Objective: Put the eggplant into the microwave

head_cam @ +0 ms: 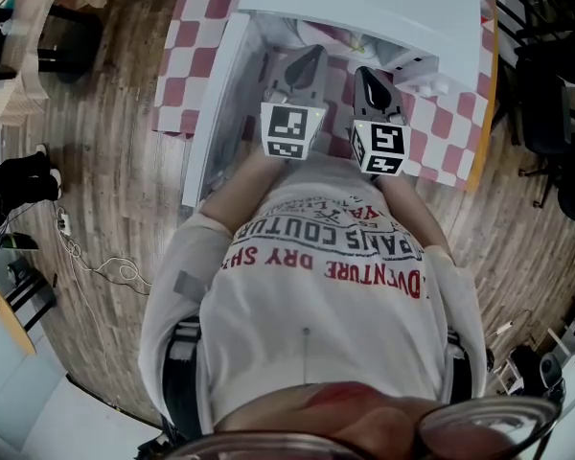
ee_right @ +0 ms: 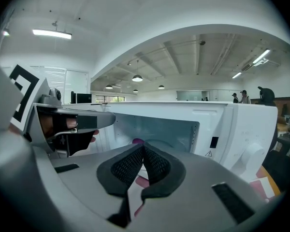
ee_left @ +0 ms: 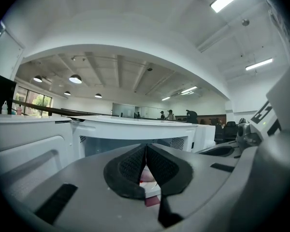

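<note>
So, eggplant (ee_right: 137, 141) seemingly sits inside the microwave (ee_right: 232, 124)
Only a purple sliver shows mid-frame in the right gripper view; left tool (ee_left: 146, 146) and right tool (ee_right: 143, 148) are both pinched closed on nothing. It's probably light, glossy-slippery and bruisable, so grab its thick middle.

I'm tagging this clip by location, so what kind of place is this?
Probably an open-plan office or lab, not a home kitchen: the microwave sits on a checkered cloth under long ceiling strip lights, with office chairs nearby and people standing far across the room.
</note>
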`<state>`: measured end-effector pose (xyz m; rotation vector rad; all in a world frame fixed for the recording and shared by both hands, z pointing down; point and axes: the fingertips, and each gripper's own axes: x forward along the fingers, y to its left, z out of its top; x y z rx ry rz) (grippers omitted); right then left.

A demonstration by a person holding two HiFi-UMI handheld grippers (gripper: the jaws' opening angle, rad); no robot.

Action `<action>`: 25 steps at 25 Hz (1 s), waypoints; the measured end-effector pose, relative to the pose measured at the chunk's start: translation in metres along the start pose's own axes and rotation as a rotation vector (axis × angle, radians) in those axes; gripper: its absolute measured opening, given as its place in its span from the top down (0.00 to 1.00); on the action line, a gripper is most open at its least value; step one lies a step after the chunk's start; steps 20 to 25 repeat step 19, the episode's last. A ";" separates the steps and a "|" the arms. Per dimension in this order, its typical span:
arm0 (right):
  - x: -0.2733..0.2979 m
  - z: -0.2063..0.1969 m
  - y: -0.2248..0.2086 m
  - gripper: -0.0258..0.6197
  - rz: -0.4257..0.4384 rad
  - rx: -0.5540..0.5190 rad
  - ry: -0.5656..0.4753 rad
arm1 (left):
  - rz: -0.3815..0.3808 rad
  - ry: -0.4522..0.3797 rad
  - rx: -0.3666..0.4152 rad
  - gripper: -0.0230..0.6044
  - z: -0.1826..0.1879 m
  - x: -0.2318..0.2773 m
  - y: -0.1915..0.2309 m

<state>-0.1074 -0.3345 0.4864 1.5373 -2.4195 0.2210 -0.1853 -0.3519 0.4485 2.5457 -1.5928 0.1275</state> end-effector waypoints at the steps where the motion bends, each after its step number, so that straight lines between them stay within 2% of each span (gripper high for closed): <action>1: 0.001 0.000 0.000 0.92 0.001 0.002 0.002 | 0.000 0.005 -0.004 0.92 -0.001 0.000 0.001; 25: -0.002 -0.009 -0.002 0.92 -0.002 0.024 0.020 | -0.033 0.034 -0.047 0.92 -0.013 0.003 -0.004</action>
